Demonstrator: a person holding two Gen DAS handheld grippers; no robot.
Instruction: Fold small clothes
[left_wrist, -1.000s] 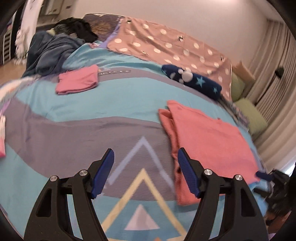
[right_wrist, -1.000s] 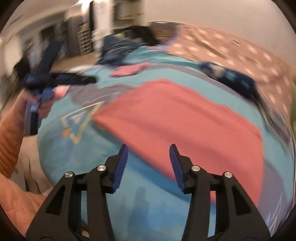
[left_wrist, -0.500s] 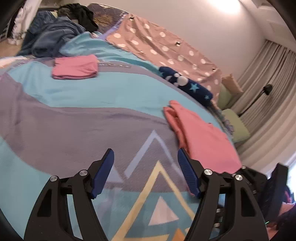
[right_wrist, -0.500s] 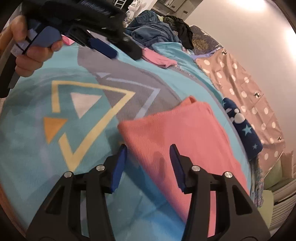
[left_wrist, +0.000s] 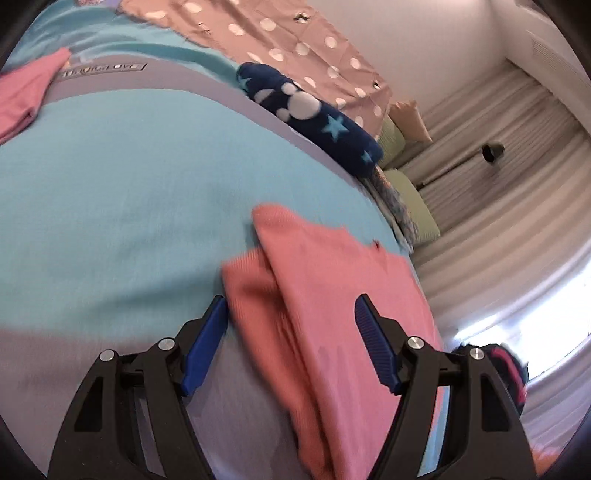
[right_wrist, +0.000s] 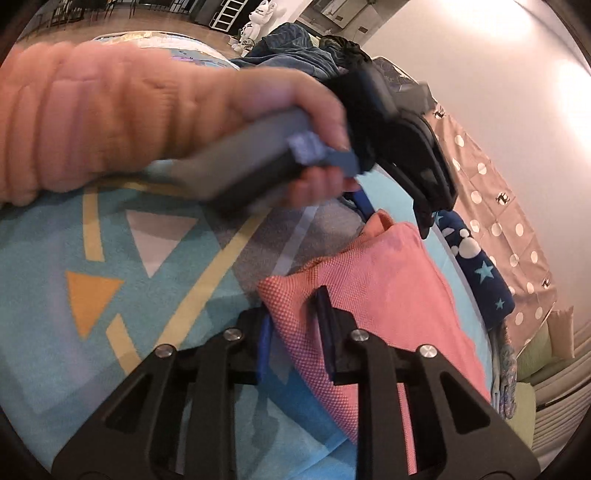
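Right gripper (right_wrist: 293, 325) pinched shut on near corner of pink cloth (right_wrist: 384, 280); left gripper (left_wrist: 291, 332) wide open, straddling its far edge, gripping nothing.

coral-pink folded knit garment (right_wrist: 384, 280): cloth, matt, with a fine ribbed, dotted weave.
turquoise and grey patterned bedspread (left_wrist: 122, 177): smooth matt cloth.
navy rolled blanket with white and blue stars (left_wrist: 310, 110): soft, fleecy cloth.
left claw (left_wrist: 291, 339): matt black plastic arms, ridged blue pads, shiny metal screw heads.
right claw (right_wrist: 293, 341): same matt black plastic, blue pads, bright metal screws.
orange quilted sleeve (right_wrist: 81, 118): puffy matt cloth.
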